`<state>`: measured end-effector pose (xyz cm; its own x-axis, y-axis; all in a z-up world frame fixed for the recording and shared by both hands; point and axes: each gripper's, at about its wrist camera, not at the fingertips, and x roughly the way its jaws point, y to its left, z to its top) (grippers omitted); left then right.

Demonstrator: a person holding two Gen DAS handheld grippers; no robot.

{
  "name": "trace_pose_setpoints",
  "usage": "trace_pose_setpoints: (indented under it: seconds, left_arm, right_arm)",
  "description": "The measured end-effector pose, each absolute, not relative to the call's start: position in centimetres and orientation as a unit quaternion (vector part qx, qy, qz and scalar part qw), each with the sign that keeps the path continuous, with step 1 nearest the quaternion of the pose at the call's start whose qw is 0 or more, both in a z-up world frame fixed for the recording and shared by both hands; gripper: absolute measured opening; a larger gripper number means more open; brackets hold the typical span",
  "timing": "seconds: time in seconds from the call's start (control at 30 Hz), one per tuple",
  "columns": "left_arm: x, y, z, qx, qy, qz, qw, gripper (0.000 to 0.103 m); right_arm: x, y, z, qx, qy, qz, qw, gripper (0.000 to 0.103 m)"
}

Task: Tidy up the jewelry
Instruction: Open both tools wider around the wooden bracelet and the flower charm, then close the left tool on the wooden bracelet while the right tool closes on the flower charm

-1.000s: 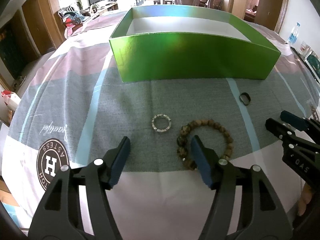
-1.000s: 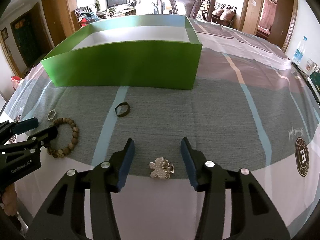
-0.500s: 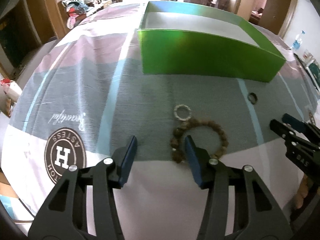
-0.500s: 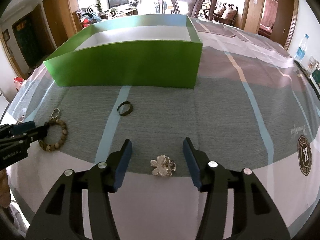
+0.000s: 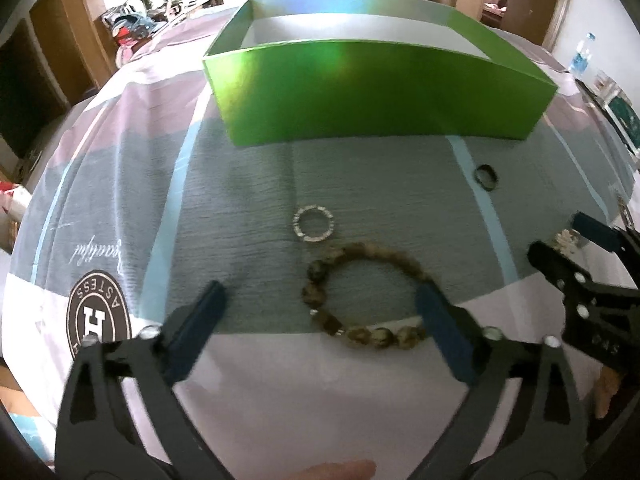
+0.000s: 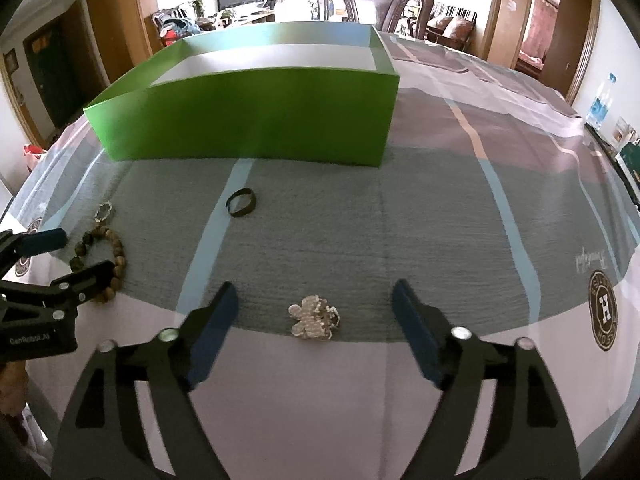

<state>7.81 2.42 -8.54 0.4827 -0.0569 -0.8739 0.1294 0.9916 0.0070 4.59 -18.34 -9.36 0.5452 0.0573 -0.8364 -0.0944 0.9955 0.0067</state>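
Straddling the beaded bracelet near the table's front edge, left gripper spread wide, empty, ready to close around it.

The green box is standing across the far side of the tablecloth, walling off passage beyond it; its top is lying open. To the right of the box, bare cloth is stretching away unobstructed. In front of the box, small items are lying flat: the bead bracelet between the spread fingers of the left gripper, the silver ring just beyond it, the dark ring apart, the flower brooch between the spread fingers of the right gripper. The two grippers are sitting near each other, narrowing the gap between them.
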Motion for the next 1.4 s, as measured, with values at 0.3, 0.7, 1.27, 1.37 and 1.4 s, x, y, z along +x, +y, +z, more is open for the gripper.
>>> trace_pose_setpoints:
  seconds: [0.3, 0.7, 1.27, 1.37, 1.4]
  left_arm:
    - [7.6, 2.6, -8.6, 0.037, 0.497, -0.056, 0.865, 0.099]
    - [7.4, 2.8, -7.7, 0.005, 0.508, -0.091, 0.857, 0.099]
    - [7.7, 3.4, -7.2, 0.012, 0.509, -0.095, 0.856, 0.039]
    - [8.5, 4.0, -7.1, 0.012, 0.505, -0.084, 0.859, 0.028]
    - [8.9, 4.1, -7.1, 0.015, 0.502, -0.079, 0.861, 0.026]
  right_arm:
    - [3.6, -18.5, -9.8, -0.021, 0.469, 0.045, 0.882, 0.100]
    - [4.5, -18.7, -9.6, 0.000, 0.506, 0.026, 0.862, 0.100]
    - [4.3, -18.1, -8.7, -0.015, 0.483, 0.042, 0.875, 0.026]
    - [4.5, -17.5, -8.6, -0.030, 0.479, 0.043, 0.876, 0.023]
    - [4.7, -17.2, -8.7, -0.038, 0.477, 0.042, 0.877, 0.022]
